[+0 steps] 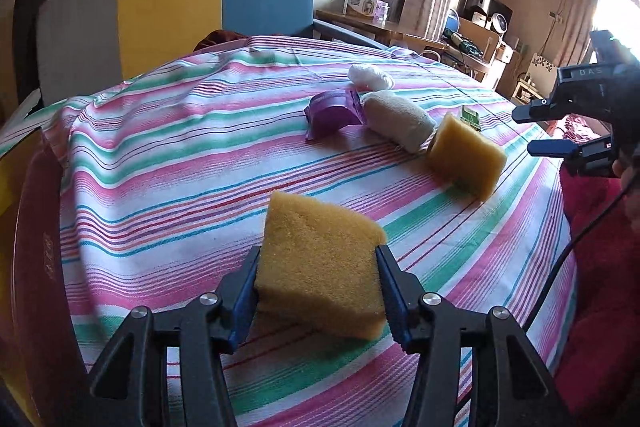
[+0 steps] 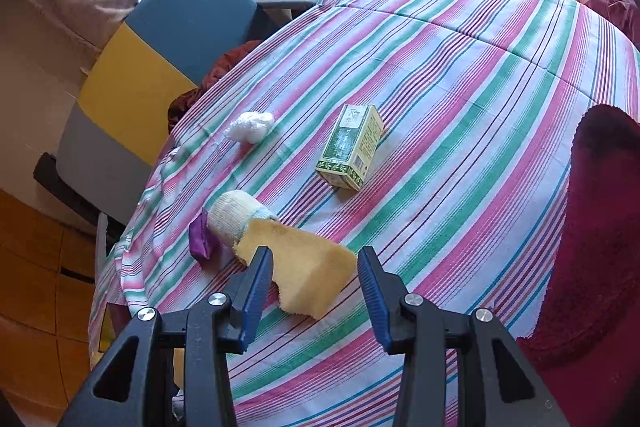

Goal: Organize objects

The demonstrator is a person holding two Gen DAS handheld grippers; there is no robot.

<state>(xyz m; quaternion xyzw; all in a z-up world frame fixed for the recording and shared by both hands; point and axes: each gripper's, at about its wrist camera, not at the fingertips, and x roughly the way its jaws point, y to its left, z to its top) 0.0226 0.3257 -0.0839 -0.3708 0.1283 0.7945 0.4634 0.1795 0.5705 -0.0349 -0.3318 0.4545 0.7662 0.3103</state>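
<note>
Low in the left wrist view our left hand-held gripper (image 1: 318,279) clamps a yellow sponge (image 1: 320,259) above the striped bench (image 1: 180,163); at mid right a second sponge (image 1: 466,157) stands, and our right hand-held gripper (image 1: 536,131) hovers with jaws apart

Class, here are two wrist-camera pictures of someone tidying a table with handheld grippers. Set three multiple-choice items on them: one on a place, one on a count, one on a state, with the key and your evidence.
1. Where does the green box lie?
A. on the striped tablecloth
B. on the blue chair
C. in the left gripper

2. How many yellow sponges show in the left wrist view?
A. one
B. two
C. four

3. How is the right gripper?
A. shut on the box
B. shut on a sock
C. open

Key: 1 A, the box rests on the stripes. 2 B, the held sponge in the left gripper and the far sponge on the cloth. 3 C, its fingers stand apart, gripping nothing.
</note>
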